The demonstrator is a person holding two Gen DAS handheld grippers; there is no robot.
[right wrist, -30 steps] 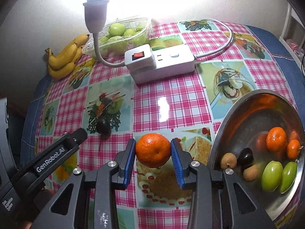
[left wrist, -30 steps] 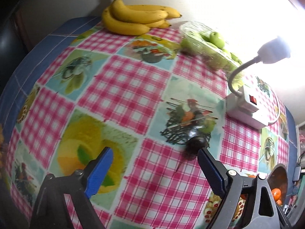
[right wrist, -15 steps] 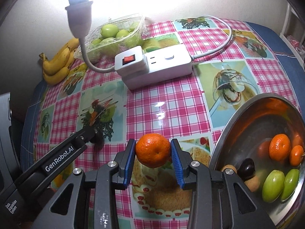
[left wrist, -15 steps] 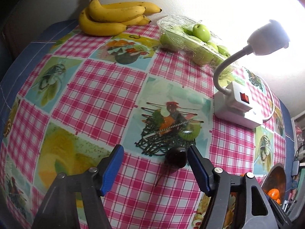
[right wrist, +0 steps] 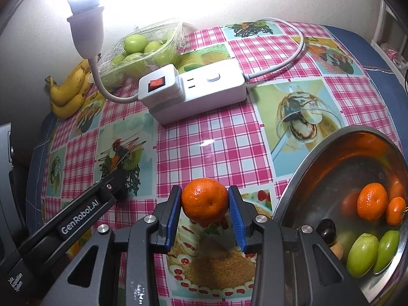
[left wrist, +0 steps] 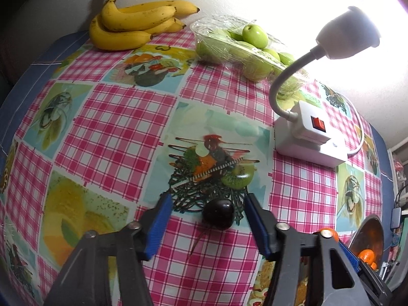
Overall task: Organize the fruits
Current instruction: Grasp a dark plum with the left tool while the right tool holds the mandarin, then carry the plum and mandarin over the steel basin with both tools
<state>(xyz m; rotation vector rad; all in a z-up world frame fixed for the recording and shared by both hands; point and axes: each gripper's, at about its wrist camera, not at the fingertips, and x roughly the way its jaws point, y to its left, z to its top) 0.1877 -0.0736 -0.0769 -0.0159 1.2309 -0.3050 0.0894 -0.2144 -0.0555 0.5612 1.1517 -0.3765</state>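
A dark cherry point(left wrist: 218, 216) with a stem lies on the checked tablecloth. My left gripper point(left wrist: 206, 219) is open around it, blue pads on both sides, not touching. In the right wrist view the left gripper point(right wrist: 112, 186) hides the cherry. My right gripper point(right wrist: 205, 206) is shut on an orange mandarin point(right wrist: 204, 200) and holds it above the table, just left of the steel bowl point(right wrist: 306, 168). The bowl holds two mandarins point(right wrist: 372, 201), two green fruits point(right wrist: 362, 255), a dark cherry point(right wrist: 327, 232) and a brown fruit.
A white power strip point(right wrist: 193, 89) with a gooseneck lamp point(right wrist: 85, 17) stands mid-table, its cable point(right wrist: 293, 58) curving behind. A wrapped tray of green fruits point(left wrist: 244, 48) and a bunch of bananas point(left wrist: 132, 25) lie at the back by the wall.
My left gripper has moved forward and right until the cherry sits between its open fingers. My right gripper has kept hold of the mandarin and drifted slightly towards the bowl.
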